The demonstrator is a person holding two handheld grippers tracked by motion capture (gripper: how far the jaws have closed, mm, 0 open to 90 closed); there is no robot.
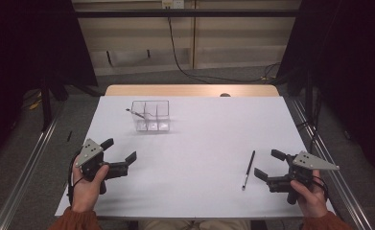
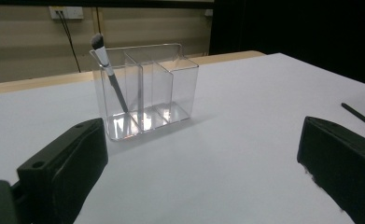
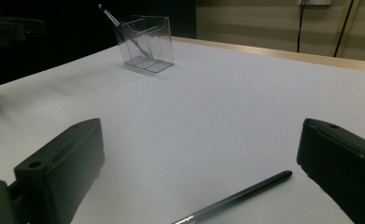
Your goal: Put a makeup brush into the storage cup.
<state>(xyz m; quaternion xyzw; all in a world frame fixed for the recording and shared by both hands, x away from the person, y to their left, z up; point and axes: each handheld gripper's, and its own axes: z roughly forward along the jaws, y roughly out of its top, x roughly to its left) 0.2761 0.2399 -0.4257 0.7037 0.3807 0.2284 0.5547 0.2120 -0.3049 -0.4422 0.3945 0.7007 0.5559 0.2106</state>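
Note:
A clear plastic organiser [image 1: 150,116] [image 2: 145,91] [image 3: 145,43] with three compartments stands on the white table [image 1: 199,139], left of the middle and toward the back. A makeup brush [image 2: 109,70] [image 3: 124,29] leans in its left compartment, bristles up. A second dark brush [image 1: 248,168] [image 3: 238,196] lies flat near the front right. My left gripper [image 1: 120,149] [image 2: 199,168] is open at the front left, facing the organiser. My right gripper [image 1: 269,164] [image 3: 201,172] is open just right of the lying brush, nothing between its jaws.
The table's wooden far edge [image 1: 190,90] shows behind the white sheet. Dark curtains [image 1: 348,57] hang at both sides. A cable [image 1: 185,67] runs down the back wall to the floor. Metal rails [image 1: 27,167] flank the table.

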